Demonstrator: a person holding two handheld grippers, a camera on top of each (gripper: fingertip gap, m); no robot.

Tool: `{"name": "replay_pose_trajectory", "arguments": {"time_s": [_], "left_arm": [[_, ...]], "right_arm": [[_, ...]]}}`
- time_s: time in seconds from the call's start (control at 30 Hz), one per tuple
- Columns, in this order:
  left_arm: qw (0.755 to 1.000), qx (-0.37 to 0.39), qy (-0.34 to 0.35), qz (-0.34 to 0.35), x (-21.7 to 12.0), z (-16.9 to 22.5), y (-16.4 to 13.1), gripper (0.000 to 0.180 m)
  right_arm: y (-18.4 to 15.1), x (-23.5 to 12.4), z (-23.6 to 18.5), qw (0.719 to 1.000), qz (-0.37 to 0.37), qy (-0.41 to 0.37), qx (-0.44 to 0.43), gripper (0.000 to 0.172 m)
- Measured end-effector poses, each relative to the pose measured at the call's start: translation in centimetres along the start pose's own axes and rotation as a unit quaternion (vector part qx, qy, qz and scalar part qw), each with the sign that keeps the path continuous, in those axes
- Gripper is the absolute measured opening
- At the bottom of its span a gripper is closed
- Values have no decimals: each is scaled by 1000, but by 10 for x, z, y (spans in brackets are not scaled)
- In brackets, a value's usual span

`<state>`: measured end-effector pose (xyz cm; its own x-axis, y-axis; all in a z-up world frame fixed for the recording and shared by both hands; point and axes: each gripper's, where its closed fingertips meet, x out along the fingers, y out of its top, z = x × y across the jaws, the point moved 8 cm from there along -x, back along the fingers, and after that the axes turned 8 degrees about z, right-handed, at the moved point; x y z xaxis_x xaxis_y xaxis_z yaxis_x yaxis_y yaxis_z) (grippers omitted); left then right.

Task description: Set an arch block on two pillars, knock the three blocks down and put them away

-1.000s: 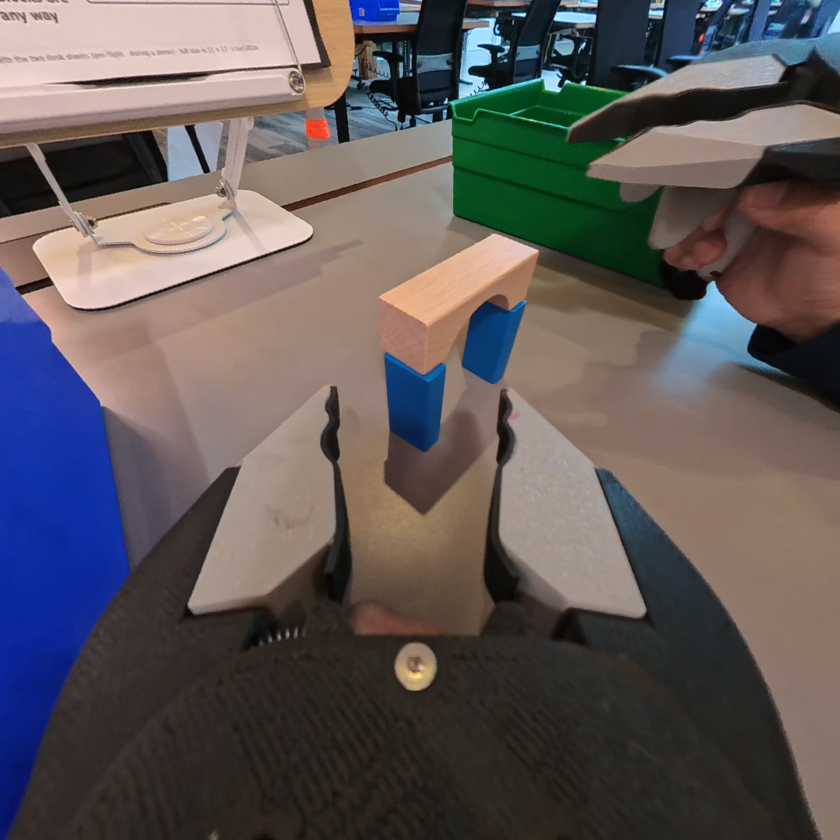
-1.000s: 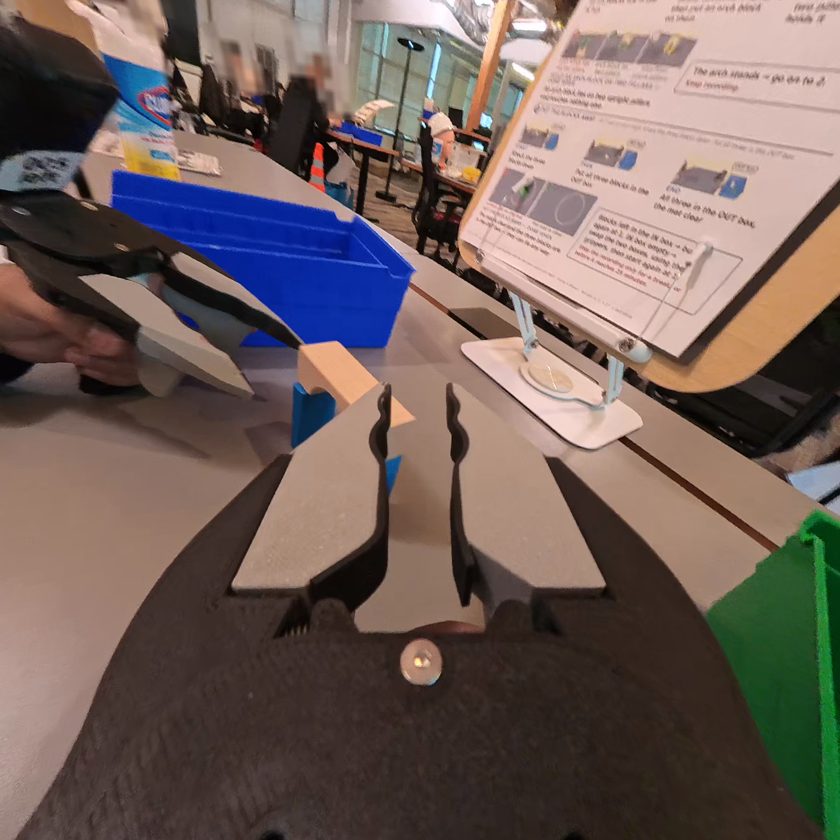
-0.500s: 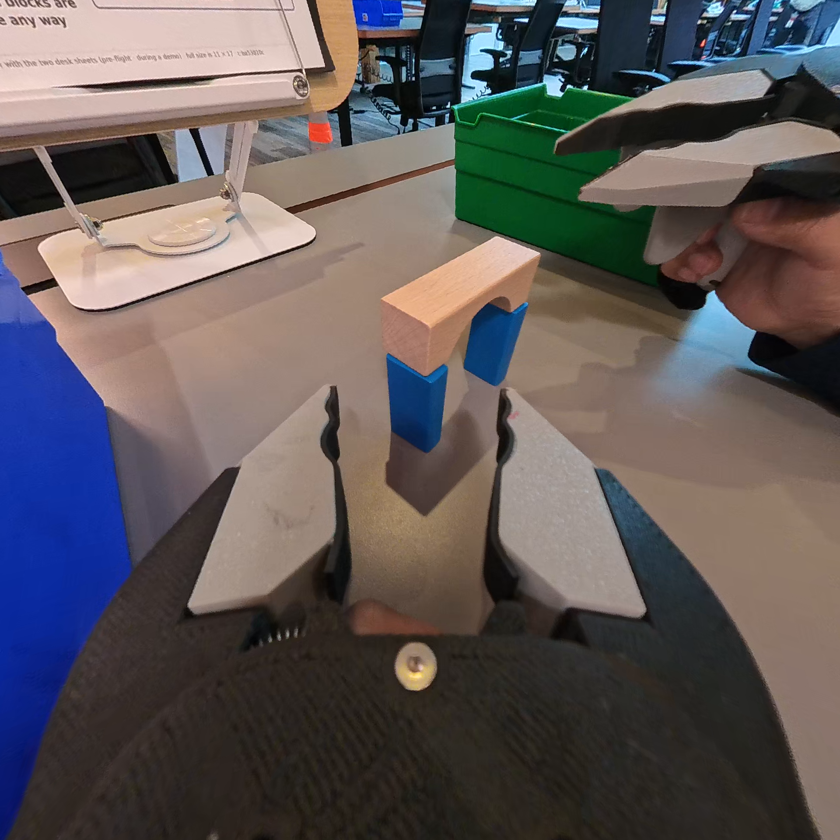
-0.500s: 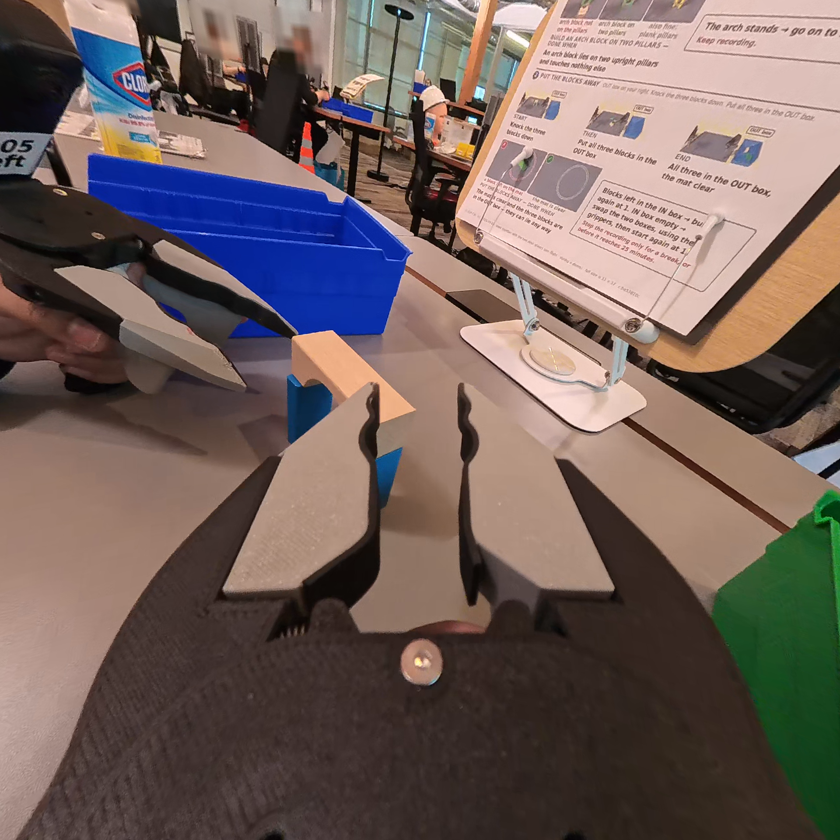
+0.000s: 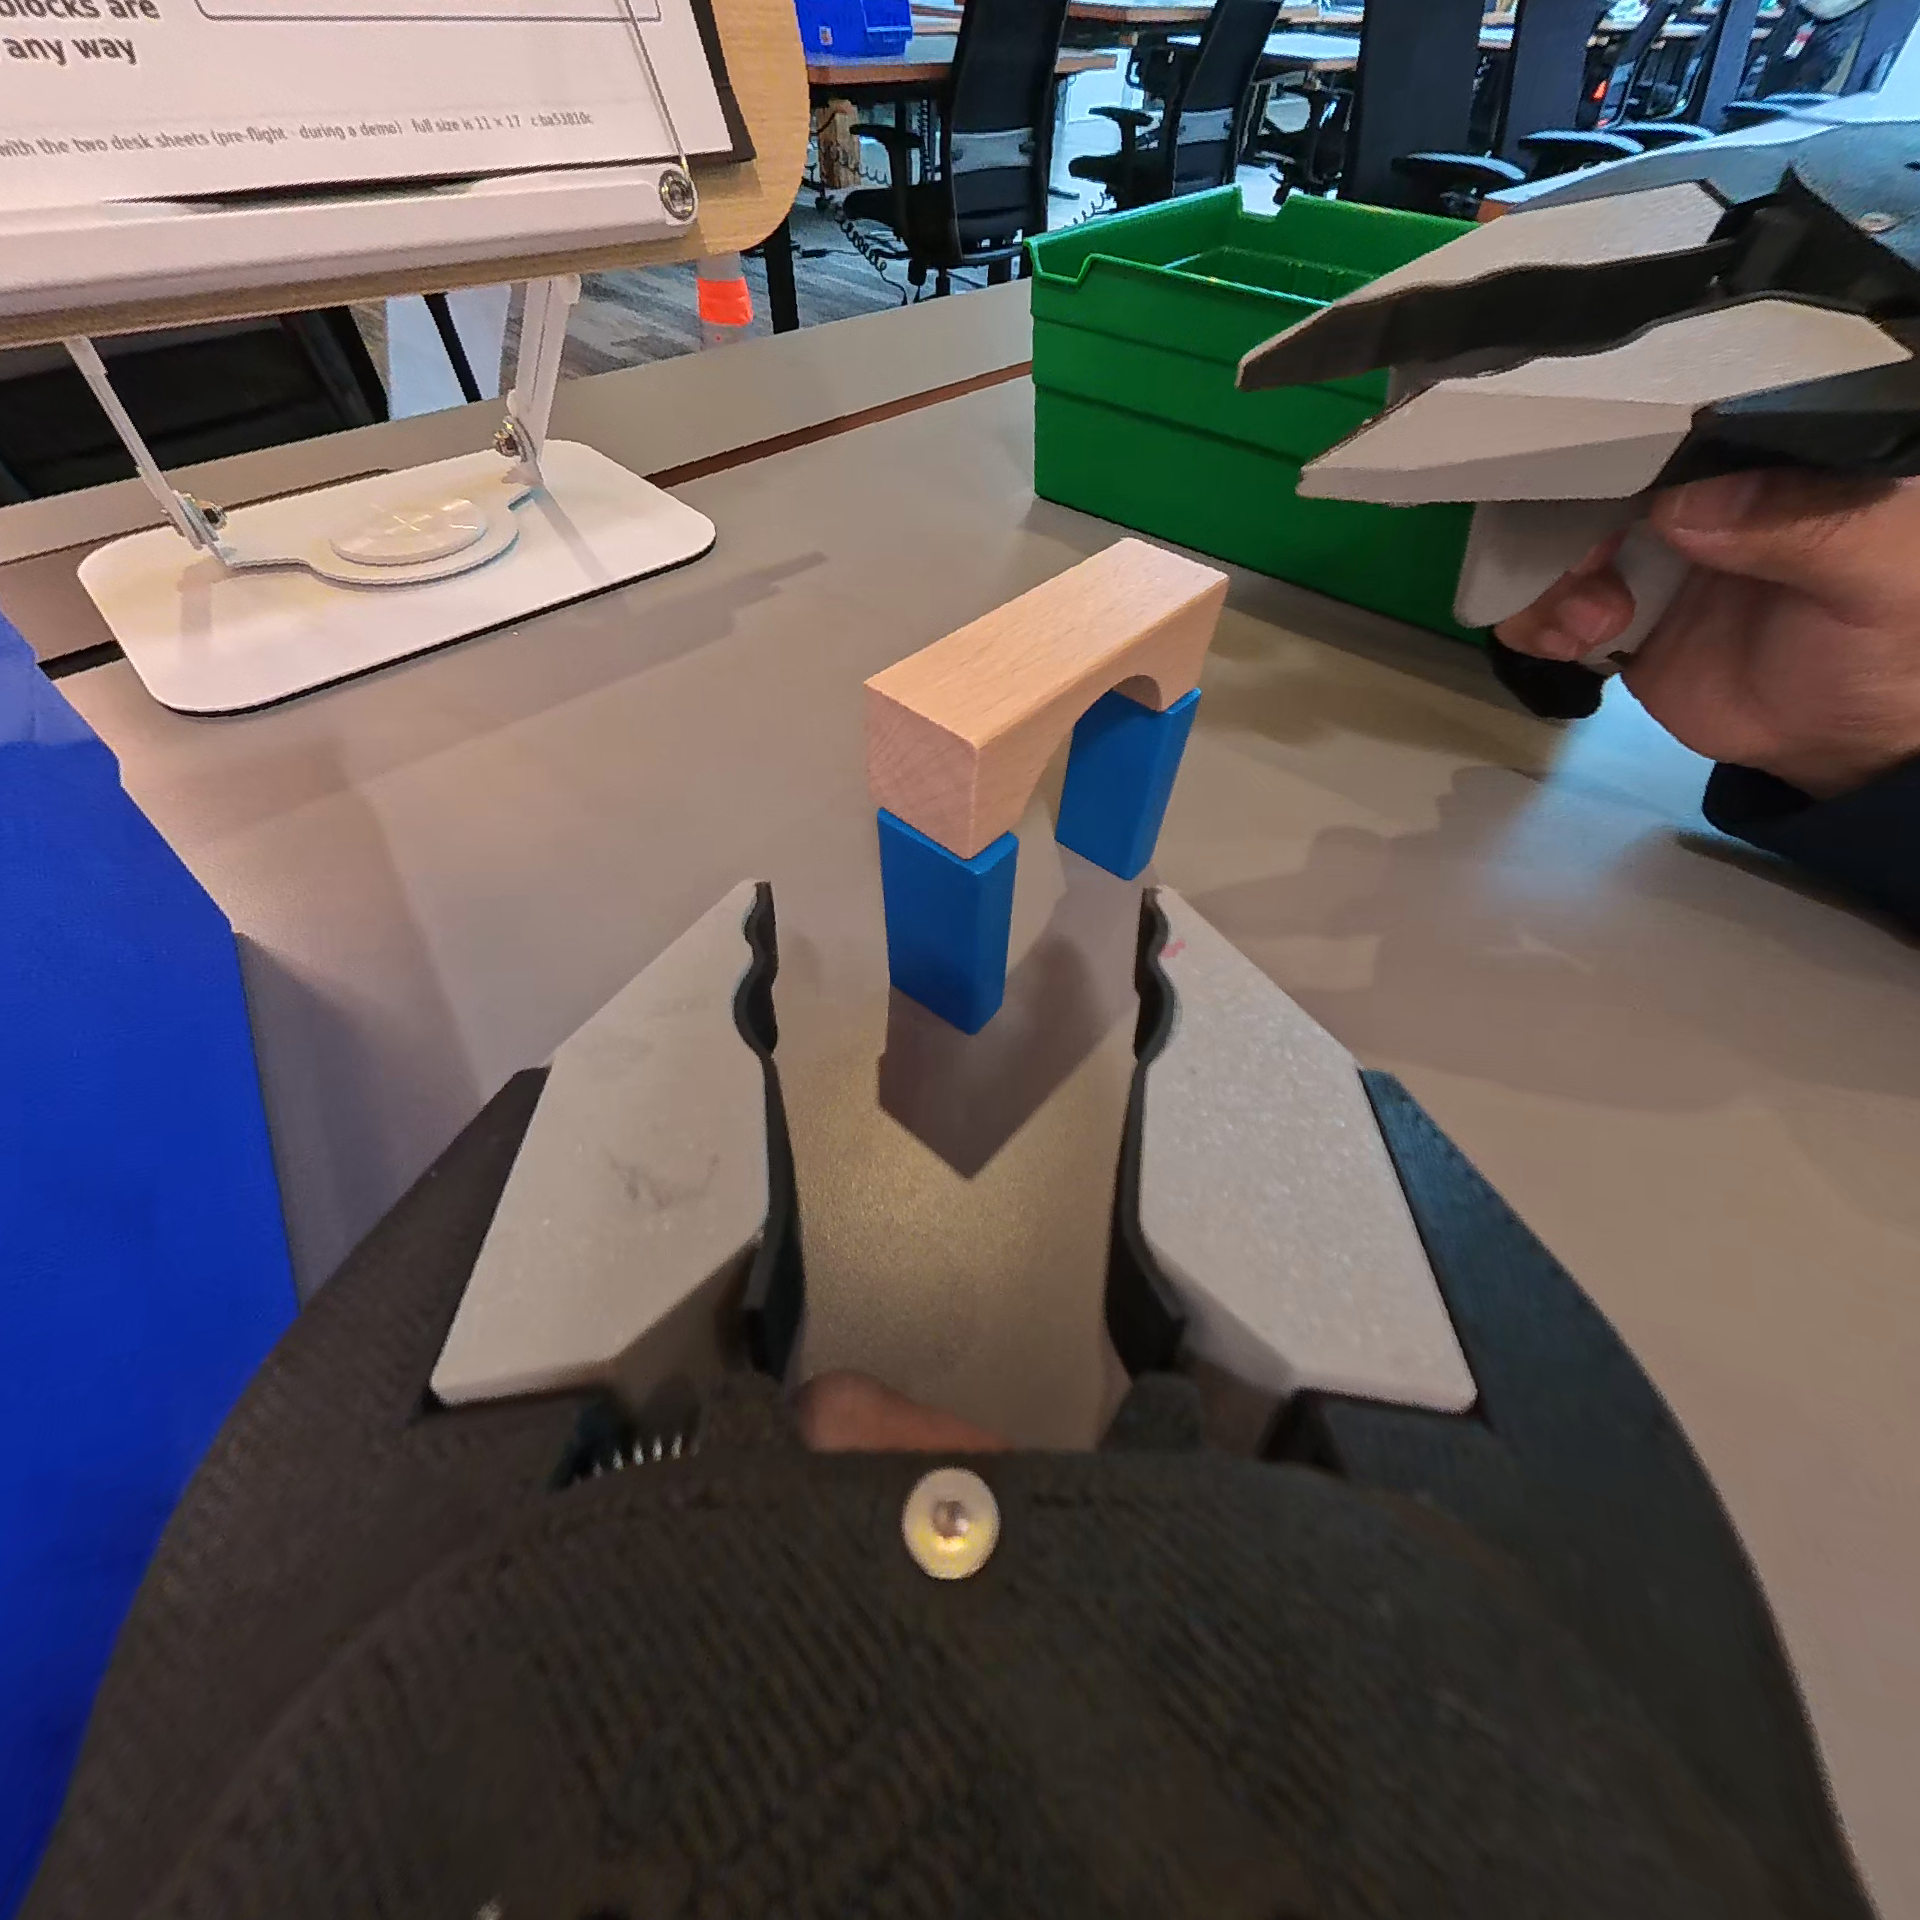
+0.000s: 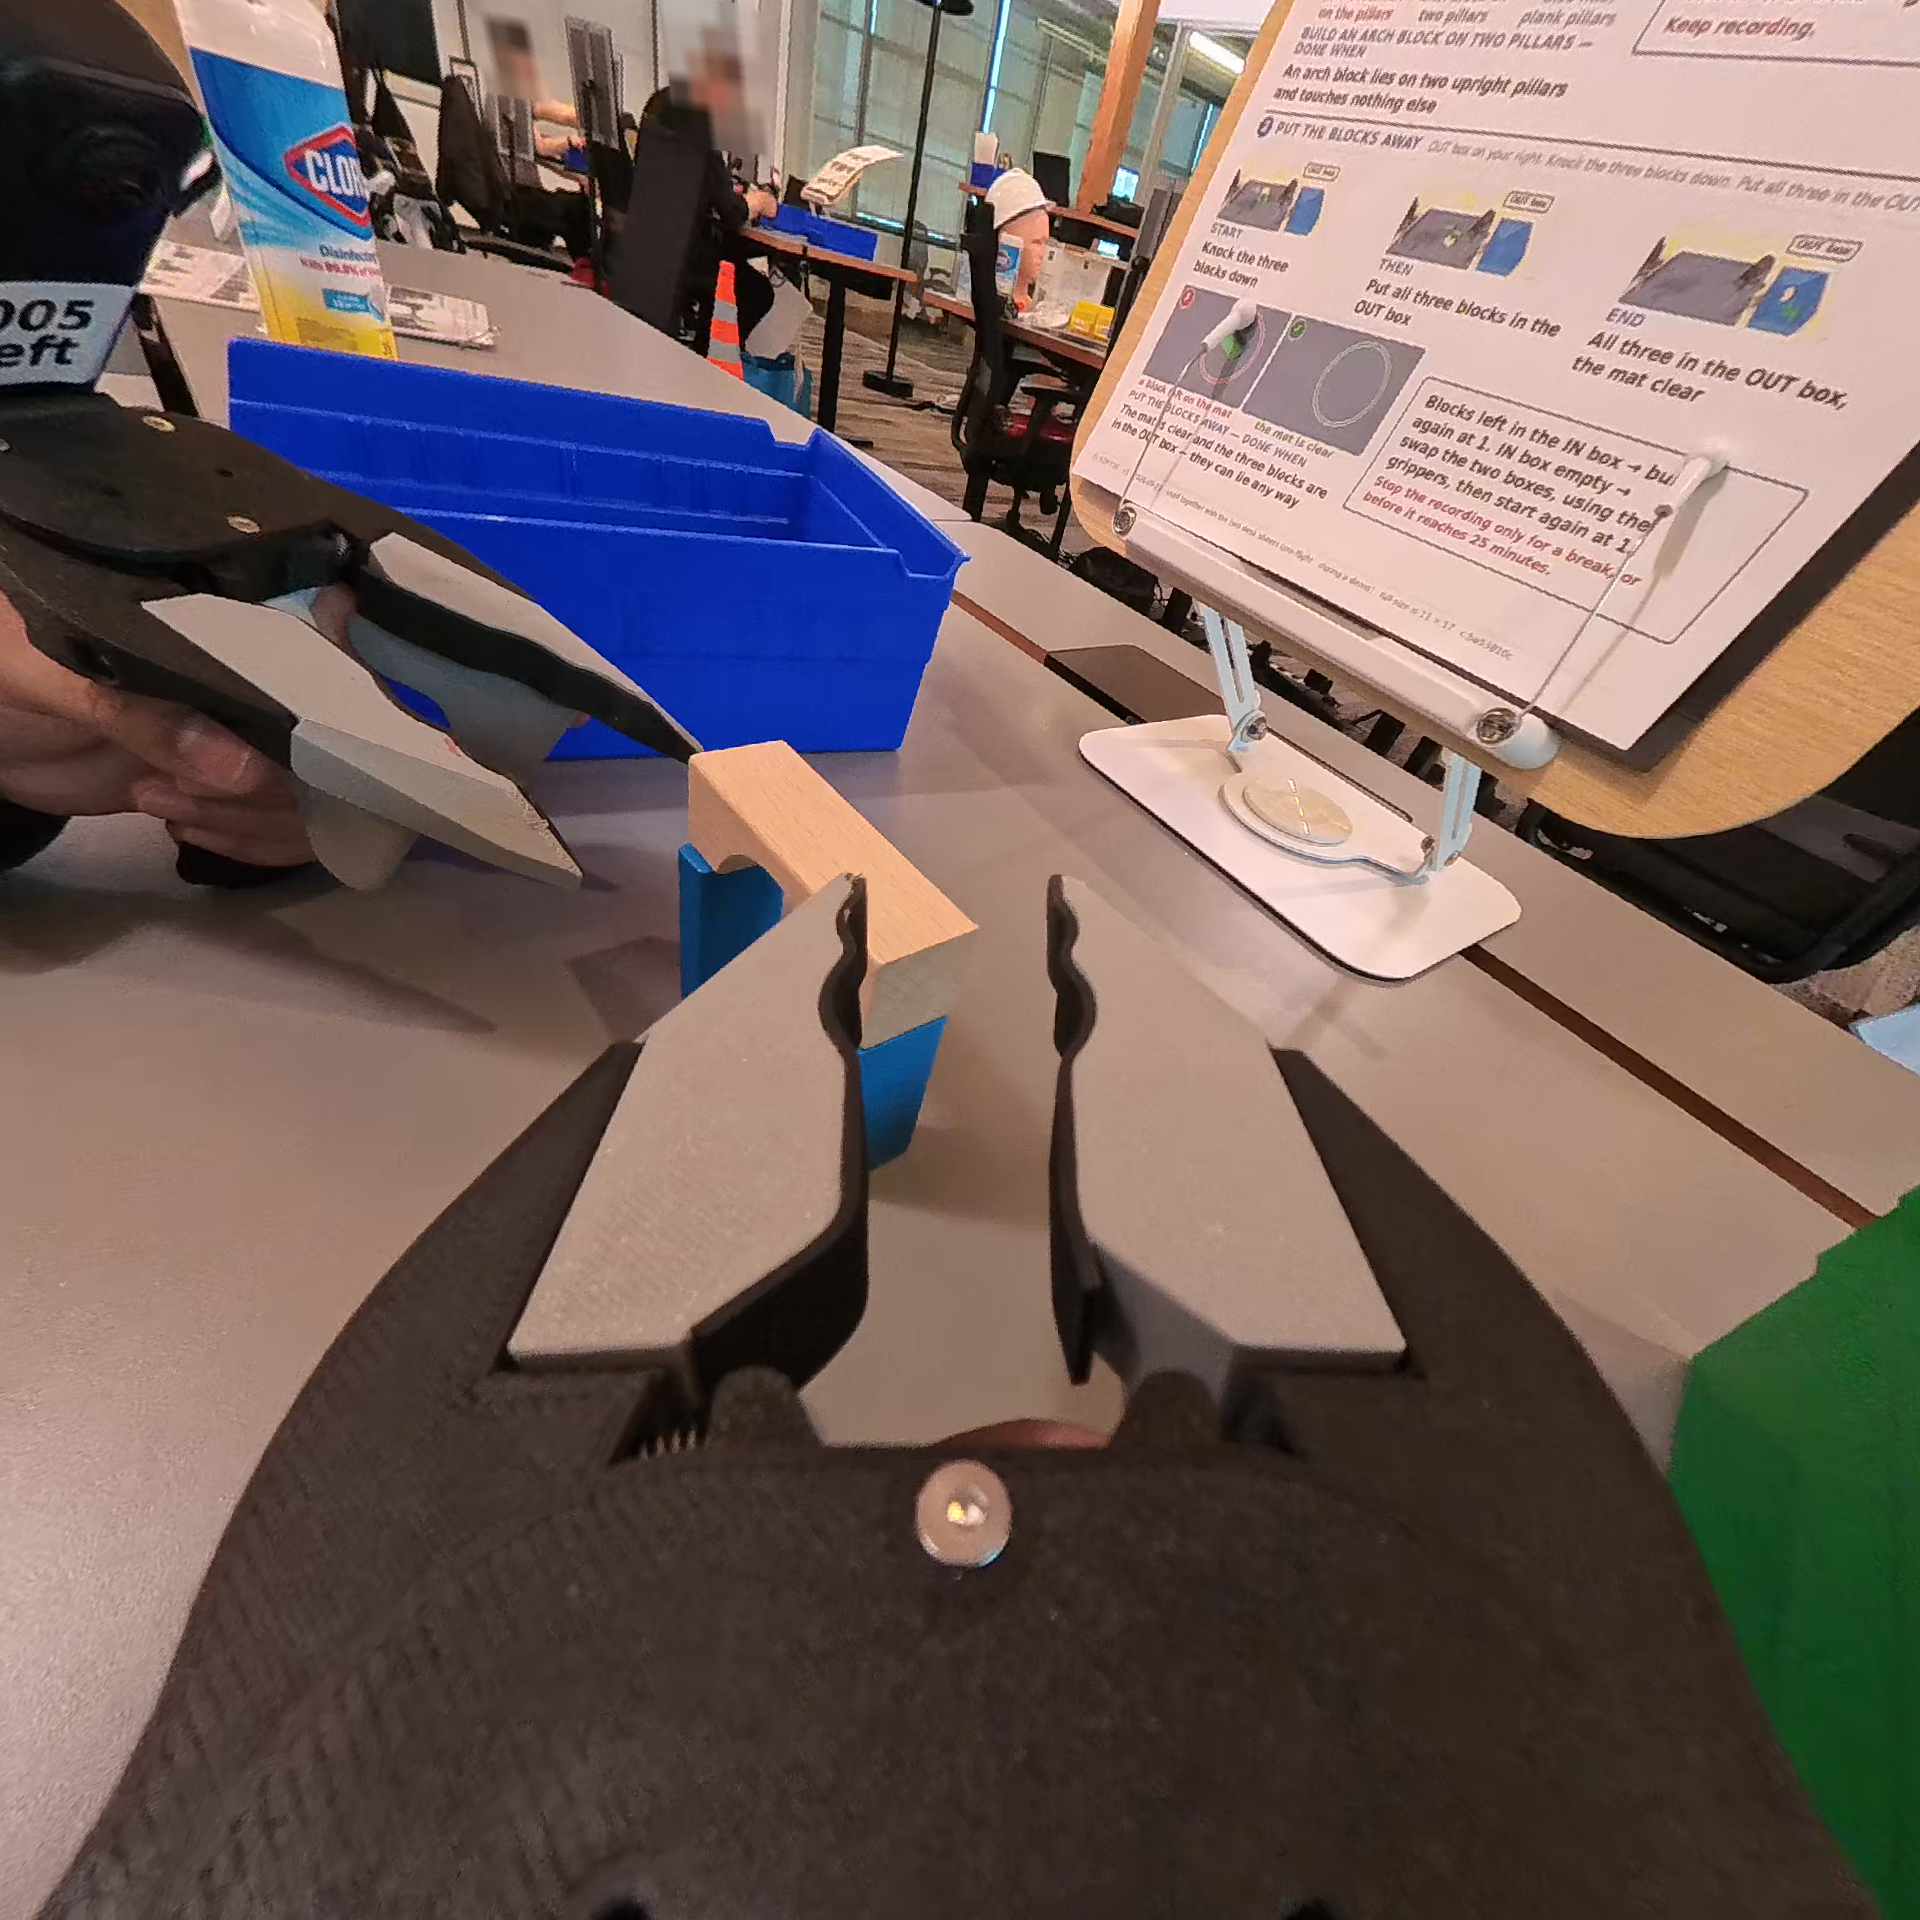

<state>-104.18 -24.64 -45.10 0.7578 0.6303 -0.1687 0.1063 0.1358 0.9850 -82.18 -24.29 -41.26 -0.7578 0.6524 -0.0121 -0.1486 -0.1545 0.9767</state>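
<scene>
A pale wooden arch block [image 5: 1039,675] lies across two upright blue pillars, a near one [image 5: 945,920] and a far one [image 5: 1122,779], on the grey table. My left gripper [image 5: 954,935] is open and empty, just short of the near pillar, not touching it. My right gripper [image 6: 954,935] is open with nothing between its pads; the arch [image 6: 831,862] and a pillar [image 6: 899,1086] stand behind its left finger. The right gripper also shows in the left wrist view [image 5: 1309,426], raised above and to the right of the arch. The left gripper shows in the right wrist view [image 6: 613,800].
A green bin [image 5: 1195,436] stands behind the arch in the left wrist view. A blue bin [image 6: 644,561] stands beyond it in the right wrist view. An instruction board on a white stand [image 6: 1330,862] is at the table's far side. A wipes canister [image 6: 296,177] stands behind the blue bin.
My right gripper's jaws have opened wider and it has risen and drawn back a little from the arch. The left gripper and the three blocks have stayed still.
</scene>
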Motion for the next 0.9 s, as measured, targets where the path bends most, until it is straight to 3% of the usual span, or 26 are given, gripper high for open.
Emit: {"name": "replay_pose_trajectory", "arguments": {"time_s": [0.37, 0.57, 0.73, 0.9], "left_arm": [[1000, -2, -4, -4, 0, 1, -1, 67], [1000, -2, -3, -2, 0, 1, 0, 67], [1000, 1, -4, 1, 0, 1, 0, 67], [1000, 3, -2, 6, -1, 1, 1, 68]], "right_arm": [[11, -3, -12, 998, 38, 51, 1, 32], [20, -7, -29, 986, 75, 148, 12, 28], [11, -1, -58, 966, 27, 259, -4, 23], [-9, 7, -71, 954, -52, 294, -18, 17]]}}
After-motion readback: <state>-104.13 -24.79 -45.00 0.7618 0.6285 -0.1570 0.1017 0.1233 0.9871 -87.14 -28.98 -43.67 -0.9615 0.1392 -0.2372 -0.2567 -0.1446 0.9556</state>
